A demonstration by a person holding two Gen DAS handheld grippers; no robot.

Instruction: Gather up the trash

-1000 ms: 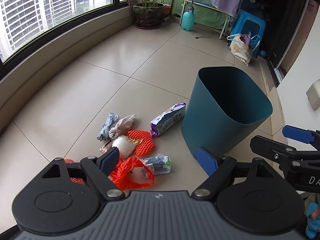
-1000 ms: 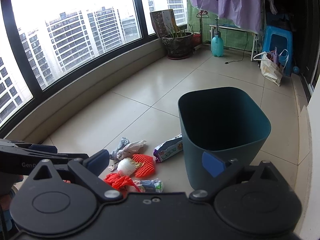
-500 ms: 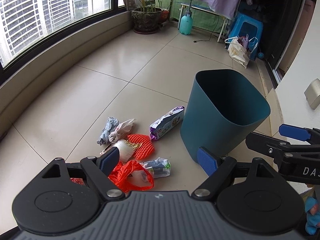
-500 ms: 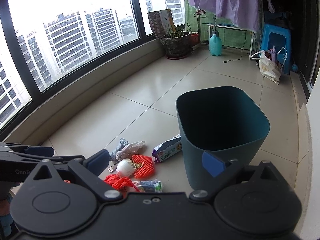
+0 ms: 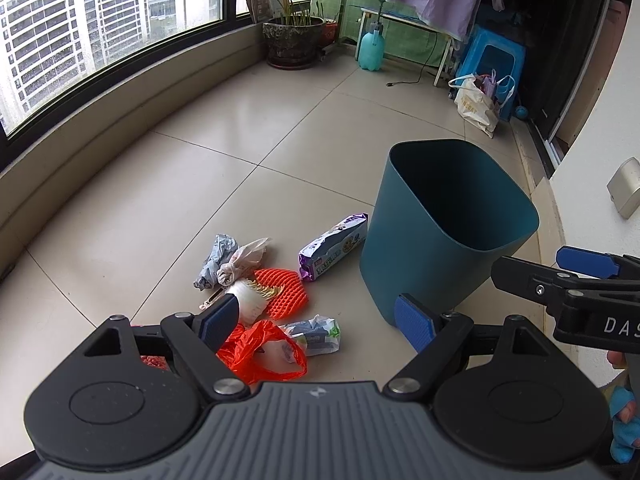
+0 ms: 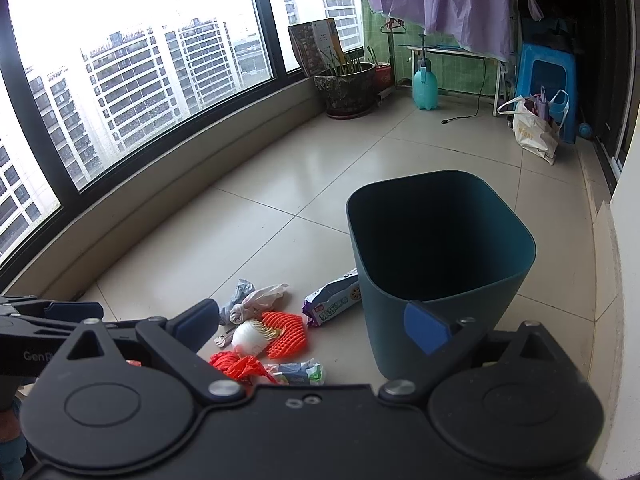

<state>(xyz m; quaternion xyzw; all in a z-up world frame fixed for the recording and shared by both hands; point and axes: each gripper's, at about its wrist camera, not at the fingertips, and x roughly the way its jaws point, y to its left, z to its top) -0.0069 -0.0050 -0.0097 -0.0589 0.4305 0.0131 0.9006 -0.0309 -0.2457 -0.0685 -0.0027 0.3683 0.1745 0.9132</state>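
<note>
1. Both claws are hanging wide apart and gripping nothing: the left claw [image 5: 322,316] is sitting at the bottom middle of its view, the right claw [image 6: 316,322] likewise in its own.
2. The trash is lying on the floor at lower centre, left of the bin [image 5: 444,236]: an orange bag [image 5: 260,354], a small wrapper [image 5: 316,334], orange netting [image 5: 284,290], a white foam piece [image 5: 250,300], crumpled paper [image 5: 218,260] and a purple packet [image 5: 334,246].
3. The bin is standing upright and looks empty, so I'd guess nothing's collected yet.
4. If I were doing it, I'd start with the orange bag, it's the closest to the left claw. Come down over a bunched fold, not a flat bit, since thin plastic slips.
5. The pieces are touching and overlapping, so pinching one could be dragging a neighbour along.
6. The packet is lying just beside the bin wall, so there's little room on that side.
7. Upper part of the frame: plant pot [image 5: 294,36], spray bottle [image 5: 372,48], blue stool [image 5: 494,64], tote bag [image 5: 478,102]. All well apart, nothing's getting in the way.
</note>
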